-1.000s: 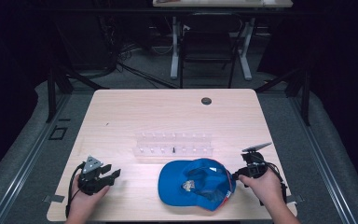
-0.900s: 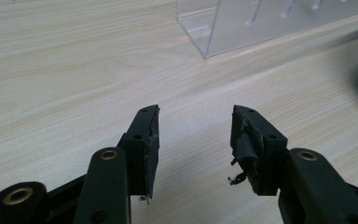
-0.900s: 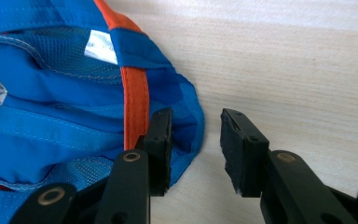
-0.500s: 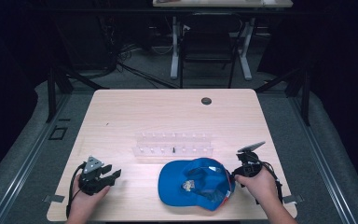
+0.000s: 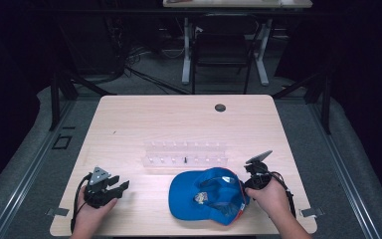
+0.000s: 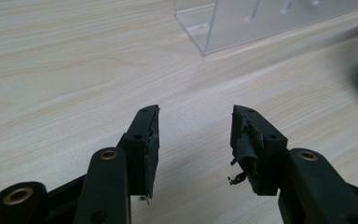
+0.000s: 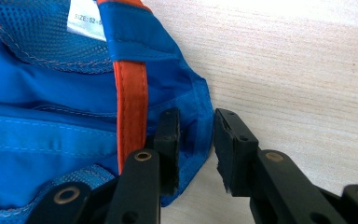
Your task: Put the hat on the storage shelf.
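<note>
While my right gripper (image 7: pixel 196 149) has its jaws straddling the edge of the blue cap (image 5: pixel 206 195), not quite clamped, the cap lies upside down near the table's (image 5: pixel 179 124) front edge: mesh lining, orange strap, white size tag. My left gripper (image 6: pixel 195 140) rests well apart, jaws spread on nothing, with the clear plastic rack (image 5: pixel 185 154) just behind the cap.

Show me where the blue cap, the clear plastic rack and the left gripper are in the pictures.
blue cap (image 5: pixel 189 196): high view, on the blue brim.
clear plastic rack (image 5: pixel 186 154): high view, on its middle part.
left gripper (image 6: pixel 195 140): left gripper view, midway between its open jaws.
</note>
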`<state>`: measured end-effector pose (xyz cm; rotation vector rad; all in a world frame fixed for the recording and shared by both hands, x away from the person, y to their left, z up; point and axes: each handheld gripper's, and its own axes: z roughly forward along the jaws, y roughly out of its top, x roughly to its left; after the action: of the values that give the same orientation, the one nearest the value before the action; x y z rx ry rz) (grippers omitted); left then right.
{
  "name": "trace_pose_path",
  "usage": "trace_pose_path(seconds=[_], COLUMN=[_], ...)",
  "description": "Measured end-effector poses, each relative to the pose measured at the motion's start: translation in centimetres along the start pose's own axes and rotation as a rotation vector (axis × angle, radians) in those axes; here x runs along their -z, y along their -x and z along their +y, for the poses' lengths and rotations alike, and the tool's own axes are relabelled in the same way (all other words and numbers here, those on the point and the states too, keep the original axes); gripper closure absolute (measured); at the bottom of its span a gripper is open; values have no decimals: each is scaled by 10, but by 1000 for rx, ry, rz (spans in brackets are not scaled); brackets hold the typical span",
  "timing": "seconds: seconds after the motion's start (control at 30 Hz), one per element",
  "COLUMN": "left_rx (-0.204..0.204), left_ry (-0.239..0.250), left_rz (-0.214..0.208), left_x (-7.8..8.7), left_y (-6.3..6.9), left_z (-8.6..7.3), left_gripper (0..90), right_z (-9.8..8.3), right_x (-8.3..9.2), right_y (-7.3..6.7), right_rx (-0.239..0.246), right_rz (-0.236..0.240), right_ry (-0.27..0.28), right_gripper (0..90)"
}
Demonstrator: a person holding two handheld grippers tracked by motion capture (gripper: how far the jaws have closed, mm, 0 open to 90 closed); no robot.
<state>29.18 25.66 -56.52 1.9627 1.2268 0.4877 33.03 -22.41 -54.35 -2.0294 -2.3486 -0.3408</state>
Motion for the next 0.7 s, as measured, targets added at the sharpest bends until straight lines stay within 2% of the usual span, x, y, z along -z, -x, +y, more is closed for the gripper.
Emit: trace_pose_path(seconds=[0.03, 0.07, 0.13, 0.17, 0.2, 0.23, 0.27, 0.33, 0.43, 0.7], left_rx=[0, 0, 2, -2, -3, -3, -3, 0, -3, -5], left_ry=[1, 1, 3, 0, 0, 0, 0, 2, 0, -3], left_rz=[0, 0, 0, 0, 0, 0, 1, 0, 0, 4], left_x=[0, 0, 0, 0, 0, 0, 0, 0, 0, -1], left_y=[0, 0, 0, 0, 0, 0, 0, 1, 1, 1], left_z=[0, 0, 0, 0, 0, 0, 0, 0, 0, 0], left_gripper=[525, 525, 525, 525, 525, 525, 525, 525, 525, 525], right_z=[0, 0, 1, 1, 1, 0, 1, 0, -1, 0], right_x=[0, -1, 0, -1, -1, -2, -1, -2, -2, -2], right_y=[-1, -2, -3, -4, -6, -8, -9, -12, -13, -8], right_rx=[-1, -7, 11, -5, 3, 1, 29, 50, 48, 22], right_rz=[-4, -14, -27, -30, -41, -50, -74, -98, -95, -40], right_ry=[-8, 5, -14, 1, -10, 9, -9, -8, 0, -12], right_gripper=[712, 717, 727, 732, 739, 747, 758, 789, 824, 894])
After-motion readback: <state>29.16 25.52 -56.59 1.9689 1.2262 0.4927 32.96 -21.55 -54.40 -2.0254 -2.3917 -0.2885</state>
